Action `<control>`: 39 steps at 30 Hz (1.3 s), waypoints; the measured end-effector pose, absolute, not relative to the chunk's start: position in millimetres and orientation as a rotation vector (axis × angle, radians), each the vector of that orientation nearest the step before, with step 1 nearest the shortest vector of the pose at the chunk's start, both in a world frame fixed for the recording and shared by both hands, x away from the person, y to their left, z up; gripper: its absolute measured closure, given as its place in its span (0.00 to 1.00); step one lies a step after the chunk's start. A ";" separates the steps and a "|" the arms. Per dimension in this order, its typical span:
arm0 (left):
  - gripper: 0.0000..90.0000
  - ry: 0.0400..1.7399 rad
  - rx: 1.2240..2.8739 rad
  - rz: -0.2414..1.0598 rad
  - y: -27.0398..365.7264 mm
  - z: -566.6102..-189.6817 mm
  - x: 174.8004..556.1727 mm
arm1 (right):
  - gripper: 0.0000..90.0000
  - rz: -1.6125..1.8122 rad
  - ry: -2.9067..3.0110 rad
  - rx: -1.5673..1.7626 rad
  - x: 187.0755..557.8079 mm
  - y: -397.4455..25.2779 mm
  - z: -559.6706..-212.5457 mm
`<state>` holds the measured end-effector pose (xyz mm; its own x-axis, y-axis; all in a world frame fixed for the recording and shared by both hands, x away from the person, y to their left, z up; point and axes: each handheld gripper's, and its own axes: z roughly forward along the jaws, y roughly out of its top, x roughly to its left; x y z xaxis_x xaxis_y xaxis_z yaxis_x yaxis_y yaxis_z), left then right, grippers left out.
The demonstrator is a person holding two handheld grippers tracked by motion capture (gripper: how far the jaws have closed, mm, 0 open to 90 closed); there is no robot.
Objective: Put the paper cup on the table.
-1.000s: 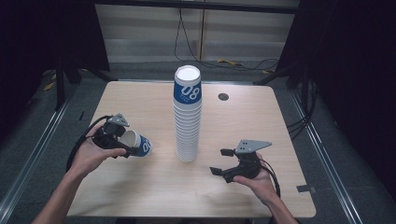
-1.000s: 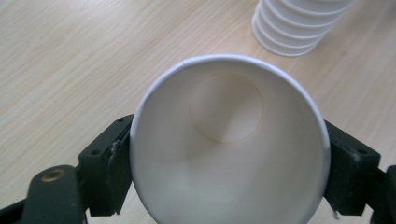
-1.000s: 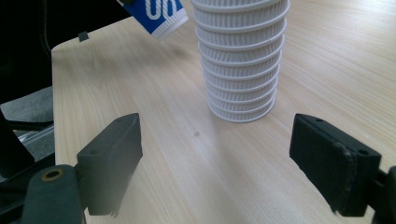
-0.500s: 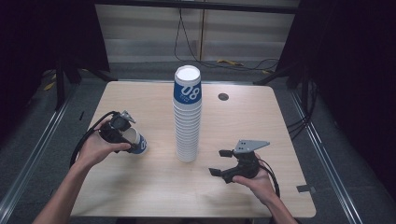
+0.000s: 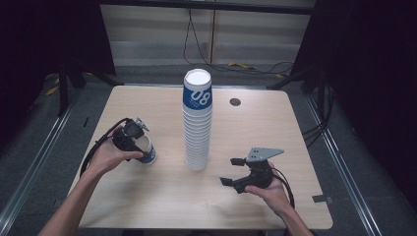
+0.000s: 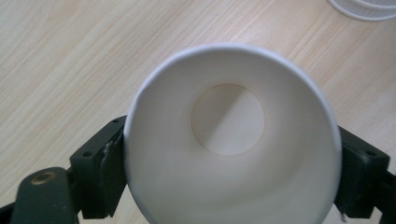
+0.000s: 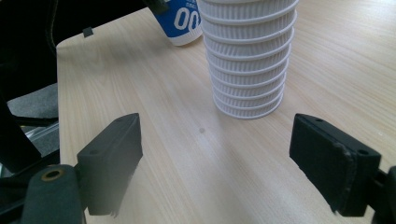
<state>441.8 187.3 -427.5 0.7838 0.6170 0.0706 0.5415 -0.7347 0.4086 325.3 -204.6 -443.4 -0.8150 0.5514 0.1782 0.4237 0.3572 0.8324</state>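
The left hand-held gripper (image 5: pixel 137 142) grasps one cup (image 5: pixel 146 150) by its sides, a jaw pressed on each flank; its own view looks straight down into the open mouth (image 6: pixel 231 140). The cup stands upright, its long axis vertical, base on or just above the bench (image 5: pixel 147 196) at the left side, near the stack (image 5: pixel 197 123) but apart from it. The stack lies to the gripper's right and rises well above the held cup, so any move back onto it would call for a lift, while a release would leave the cup where it stands. The right hand-held gripper (image 5: pixel 235 172) rests released, jaws wide and holding nothing, pointing at the stack's base (image 7: pixel 247 93); the left hand is nearer the cup. Count: one loose cup, one tall stack, two grippers.
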 end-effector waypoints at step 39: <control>0.19 0.899 2.437 0.253 215.8 -460.1 422.0 | 0.19 1.447 2.460 0.904 324.5 -208.2 -441.4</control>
<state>422.0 215.8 -460.1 0.7614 0.6483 -0.0066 0.5501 -0.6406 0.5358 324.5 -208.2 -441.4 -0.8076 0.5649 0.1695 0.4226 0.3537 0.8345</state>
